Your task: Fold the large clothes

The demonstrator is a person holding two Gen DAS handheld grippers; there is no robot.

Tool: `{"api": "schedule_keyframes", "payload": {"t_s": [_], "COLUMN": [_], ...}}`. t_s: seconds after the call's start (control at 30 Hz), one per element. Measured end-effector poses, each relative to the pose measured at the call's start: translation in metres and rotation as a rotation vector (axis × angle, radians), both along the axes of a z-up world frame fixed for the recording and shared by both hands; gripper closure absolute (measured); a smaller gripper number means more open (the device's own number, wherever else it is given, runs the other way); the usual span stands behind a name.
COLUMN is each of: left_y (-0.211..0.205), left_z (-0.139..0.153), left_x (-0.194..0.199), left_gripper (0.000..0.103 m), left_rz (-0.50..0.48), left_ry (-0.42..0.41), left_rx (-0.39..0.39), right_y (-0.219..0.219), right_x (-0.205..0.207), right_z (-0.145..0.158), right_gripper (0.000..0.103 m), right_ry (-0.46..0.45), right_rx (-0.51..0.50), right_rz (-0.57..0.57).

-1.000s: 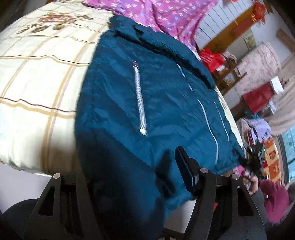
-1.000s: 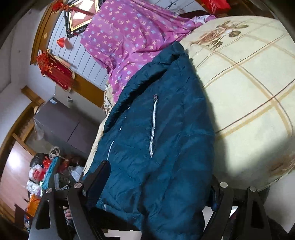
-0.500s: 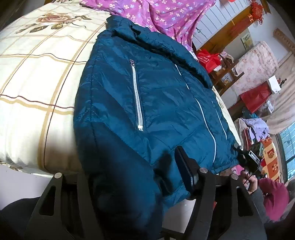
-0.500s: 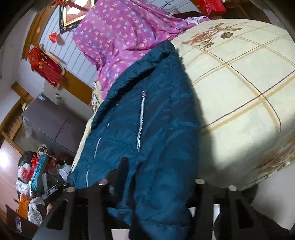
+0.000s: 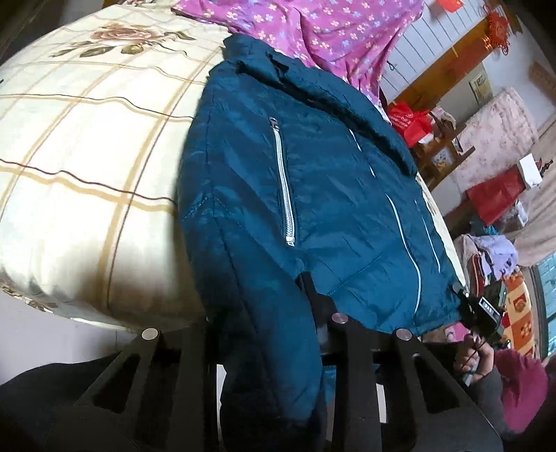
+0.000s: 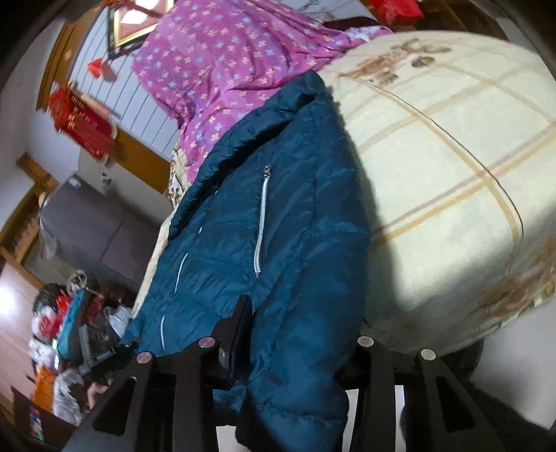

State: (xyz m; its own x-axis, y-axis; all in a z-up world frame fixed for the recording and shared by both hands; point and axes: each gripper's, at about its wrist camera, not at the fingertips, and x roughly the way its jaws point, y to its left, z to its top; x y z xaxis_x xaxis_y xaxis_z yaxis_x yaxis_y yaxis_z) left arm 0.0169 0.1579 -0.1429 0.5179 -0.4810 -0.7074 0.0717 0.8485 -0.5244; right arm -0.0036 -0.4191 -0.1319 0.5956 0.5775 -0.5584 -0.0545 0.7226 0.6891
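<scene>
A teal puffer jacket (image 5: 330,167) (image 6: 295,208) with silver pocket zips lies flat on a bed, its near edge drooping over the mattress side. My left gripper (image 5: 260,306) is closing on that drooping edge. Bunched fabric fills the gap, one finger (image 5: 312,299) presses into it and the other is hidden behind the cloth. My right gripper (image 6: 302,323) is also closing on hanging jacket fabric, with one finger (image 6: 239,327) against it and the other covered by the cloth.
The bed's cream plaid sheet (image 5: 87,156) (image 6: 451,174) spreads beside the jacket. A purple flowered quilt (image 5: 312,31) (image 6: 226,59) is heaped at the far end. A hand with a black device (image 5: 483,313) (image 6: 104,361) is at the jacket's far hem corner. Cluttered furniture stands beyond.
Both grippers' jaws have narrowed onto the jacket's hanging edge, the right one first, then the left. The jacket edge now bunches between the fingers. Neither hand has shifted much.
</scene>
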Motion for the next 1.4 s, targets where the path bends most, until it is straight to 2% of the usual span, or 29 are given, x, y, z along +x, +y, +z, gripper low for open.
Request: {"api": "schedule_keyframes", "payload": {"t_s": [0.1, 0.17, 0.2, 0.23, 0.27, 0.3, 0.33, 0.4, 0.5, 0.67, 0.73, 0.93, 1.13, 1.4], "left_y": [-0.003, -0.003, -0.003, -0.004, -0.005, -0.005, -0.006, -0.005, -0.004, 0.005, 0.009, 0.028, 0.032, 0.037], "left_z": [-0.002, -0.001, -0.001, -0.001, -0.001, 0.001, 0.002, 0.008, 0.022, 0.039, 0.047, 0.069, 0.093, 0.128], "left_x": [0.001, -0.001, -0.002, -0.003, -0.005, -0.006, -0.007, -0.012, -0.021, -0.036, -0.044, -0.062, -0.083, -0.115], "left_gripper": [0.078, 0.069, 0.069, 0.069, 0.069, 0.070, 0.084, 0.091, 0.093, 0.093, 0.093, 0.093, 0.093, 0.093], "left_rz": [-0.012, -0.020, -0.026, -0.031, -0.039, -0.039, -0.032, -0.019, -0.001, 0.016, 0.029, 0.089, 0.115, 0.124], "left_ry": [0.019, 0.024, 0.027, 0.030, 0.029, 0.021, 0.011, -0.013, -0.059, -0.125, -0.154, -0.232, -0.287, -0.373], "left_rx": [0.007, -0.004, -0.011, -0.008, -0.002, 0.011, 0.026, 0.026, 0.047, 0.019, 0.000, -0.081, -0.117, -0.148], "right_y": [-0.001, 0.002, 0.003, 0.003, 0.005, 0.007, 0.008, 0.009, 0.014, 0.020, 0.027, 0.034, 0.030, 0.027], "right_x": [-0.002, -0.003, -0.004, -0.005, -0.005, -0.005, -0.006, -0.008, -0.014, -0.031, -0.038, -0.060, -0.082, -0.113], "right_z": [0.000, 0.001, 0.002, 0.004, 0.005, 0.007, 0.010, 0.012, 0.026, 0.051, 0.062, 0.089, 0.106, 0.147], "right_gripper": [0.064, 0.064, 0.064, 0.065, 0.072, 0.078, 0.080, 0.088, 0.090, 0.090, 0.090, 0.090, 0.090, 0.090], "right_ry": [0.001, -0.011, -0.020, -0.030, -0.038, -0.043, -0.048, -0.045, -0.091, -0.172, -0.201, -0.297, -0.349, -0.450], "right_rx": [0.014, 0.011, 0.006, -0.007, -0.016, -0.025, -0.058, -0.068, -0.104, -0.203, -0.276, -0.373, -0.362, -0.350], "right_rz": [0.001, 0.015, 0.019, 0.018, 0.021, 0.024, 0.011, 0.012, 0.021, 0.013, 0.010, -0.007, -0.016, -0.027]}}
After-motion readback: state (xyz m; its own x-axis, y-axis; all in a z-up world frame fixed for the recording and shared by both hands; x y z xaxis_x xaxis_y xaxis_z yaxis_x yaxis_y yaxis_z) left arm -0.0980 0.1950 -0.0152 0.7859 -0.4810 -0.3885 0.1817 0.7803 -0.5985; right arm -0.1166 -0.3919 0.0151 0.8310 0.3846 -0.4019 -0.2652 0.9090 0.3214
